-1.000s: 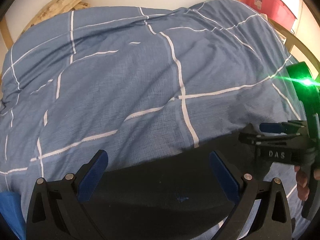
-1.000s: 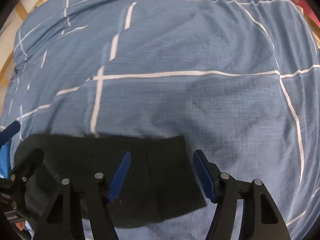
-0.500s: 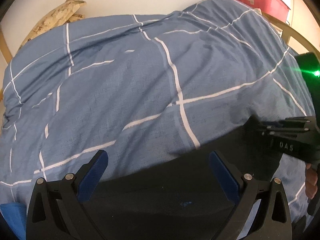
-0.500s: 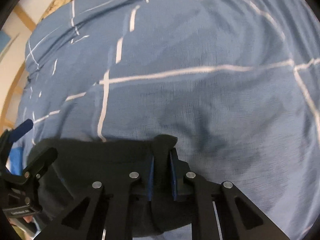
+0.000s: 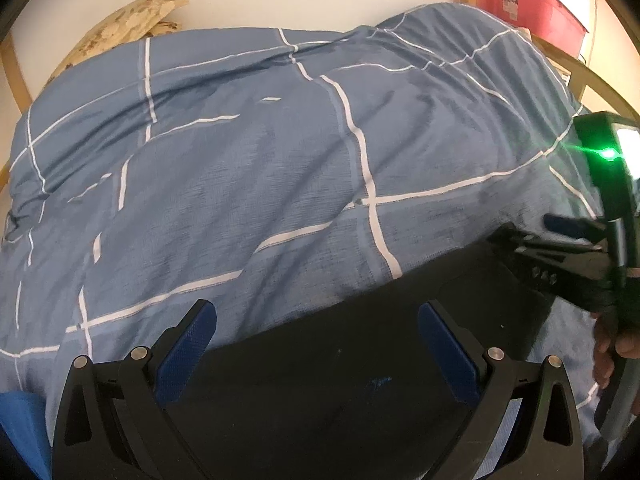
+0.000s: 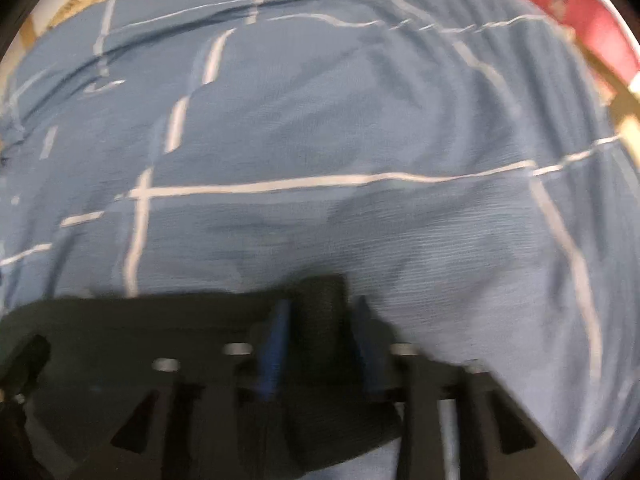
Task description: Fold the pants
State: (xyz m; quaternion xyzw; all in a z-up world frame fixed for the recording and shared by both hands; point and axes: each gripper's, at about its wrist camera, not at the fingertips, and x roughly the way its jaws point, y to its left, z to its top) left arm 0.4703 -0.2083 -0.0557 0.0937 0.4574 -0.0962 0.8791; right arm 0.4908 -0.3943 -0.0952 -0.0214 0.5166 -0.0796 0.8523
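Black pants lie folded on a blue checked duvet. My left gripper is open, its blue pads wide apart over the near part of the pants. My right gripper is shut on the right corner of the pants, with a fold of black cloth between its blue pads. This view is blurred by motion. The right gripper also shows in the left wrist view at the pants' right end, with a green light above it.
A wooden bed frame runs along the right side. A red box stands behind it. A tan patterned cloth lies by the wall at the back left. A blue object sits at the lower left edge.
My right gripper closed on the pants' right corner and has lifted it a little. My left gripper stayed open in place.
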